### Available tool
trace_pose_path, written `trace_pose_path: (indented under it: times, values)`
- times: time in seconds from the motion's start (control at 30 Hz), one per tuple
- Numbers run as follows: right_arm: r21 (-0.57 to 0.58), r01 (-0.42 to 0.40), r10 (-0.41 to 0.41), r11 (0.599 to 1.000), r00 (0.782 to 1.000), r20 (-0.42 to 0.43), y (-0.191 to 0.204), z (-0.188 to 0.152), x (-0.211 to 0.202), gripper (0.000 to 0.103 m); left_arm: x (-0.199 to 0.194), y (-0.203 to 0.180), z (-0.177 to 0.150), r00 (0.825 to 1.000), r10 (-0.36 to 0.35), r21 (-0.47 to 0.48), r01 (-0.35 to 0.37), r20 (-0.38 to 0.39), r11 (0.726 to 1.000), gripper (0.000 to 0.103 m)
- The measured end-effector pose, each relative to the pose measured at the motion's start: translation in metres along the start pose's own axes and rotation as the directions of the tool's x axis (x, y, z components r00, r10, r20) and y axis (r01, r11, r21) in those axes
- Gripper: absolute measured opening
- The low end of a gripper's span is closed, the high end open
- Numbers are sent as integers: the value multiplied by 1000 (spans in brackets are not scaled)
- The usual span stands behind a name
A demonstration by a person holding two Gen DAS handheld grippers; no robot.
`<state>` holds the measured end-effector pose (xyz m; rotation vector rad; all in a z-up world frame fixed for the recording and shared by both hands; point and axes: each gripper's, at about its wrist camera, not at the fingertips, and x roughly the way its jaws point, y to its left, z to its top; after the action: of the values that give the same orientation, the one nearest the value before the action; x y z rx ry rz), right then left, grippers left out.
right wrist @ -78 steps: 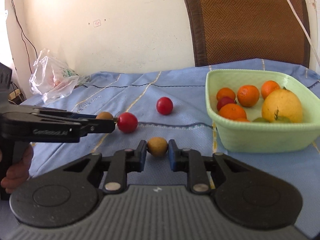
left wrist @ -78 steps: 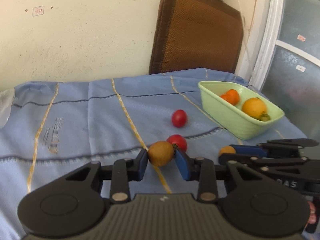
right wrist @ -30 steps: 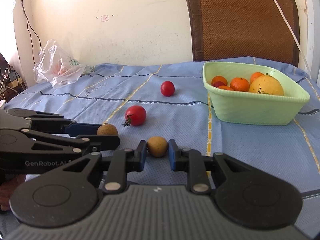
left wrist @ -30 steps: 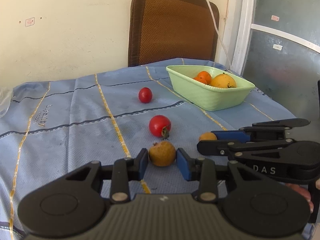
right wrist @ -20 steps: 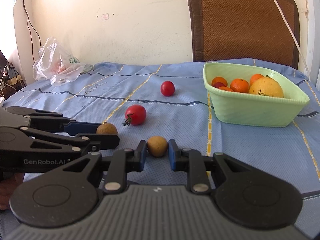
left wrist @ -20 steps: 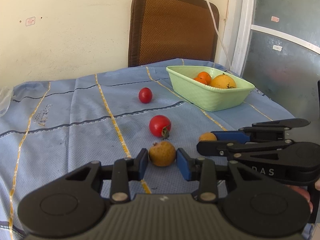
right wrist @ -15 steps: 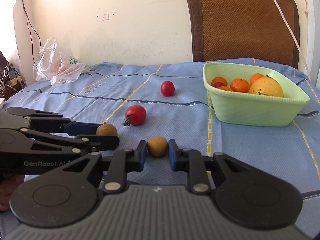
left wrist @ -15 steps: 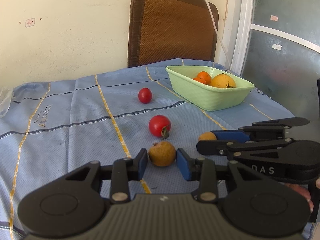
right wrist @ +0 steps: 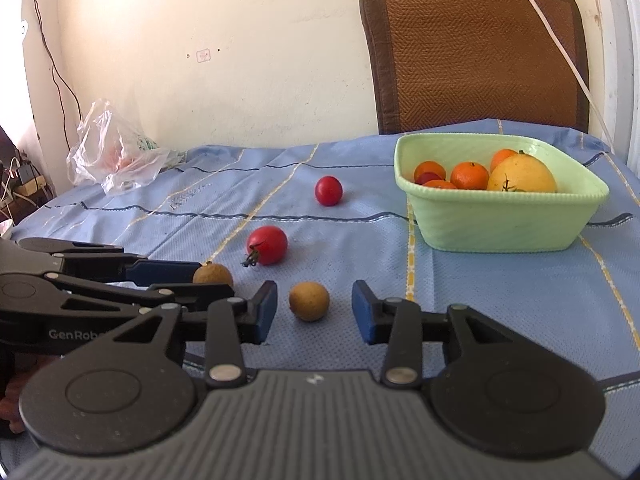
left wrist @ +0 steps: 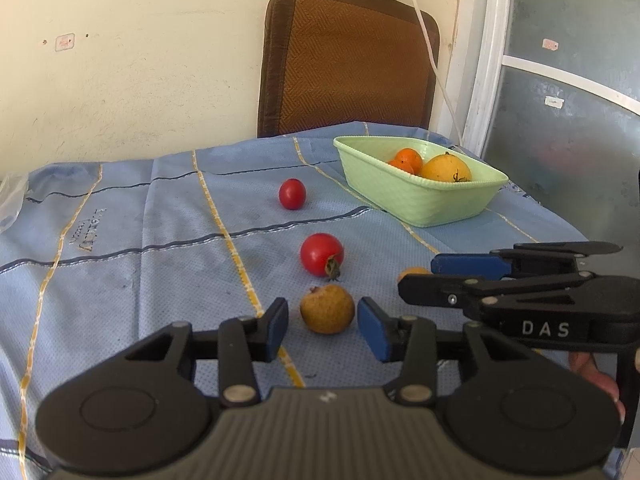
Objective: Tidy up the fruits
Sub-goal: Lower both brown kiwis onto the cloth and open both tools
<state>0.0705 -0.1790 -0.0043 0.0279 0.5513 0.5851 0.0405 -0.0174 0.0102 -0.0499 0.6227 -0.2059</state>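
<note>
Tongs first: my left tongs (left wrist: 323, 328) are opening, and a small brown fruit (left wrist: 327, 309) sits on the cloth between the blue pads (left wrist: 276, 330). The pads do not touch it. My right tongs (right wrist: 314, 312) are opening too. A second brown fruit (right wrist: 309, 301) lies between them, with a gap on each side, so it is not held.

My two tongs are side by side, close together, near my edge of the table. From the right tongs I see the left ones just to the left.

A little farther out is a red tomato (right wrist: 267, 245) with a green stem. Farther still is a smaller red tomato (right wrist: 328, 190). Both lie on the blue cloth (right wrist: 500, 292) with yellow stripes.

On the far right stands a green basket (right wrist: 500, 224). In it are small oranges (right wrist: 469, 175) and one big yellow fruit (right wrist: 522, 178).

Far left, by the wall, is a clear plastic bag (right wrist: 116, 152). A brown chair back (right wrist: 476, 48) stands behind the table.
</note>
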Motion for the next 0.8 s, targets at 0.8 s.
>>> trace_pose_path:
  times: [0.8]
  values:
    - [122, -51, 40, 991, 995, 90, -20, -1, -14, 44, -26, 5, -6, 988, 15, -23, -12, 157, 1000, 48]
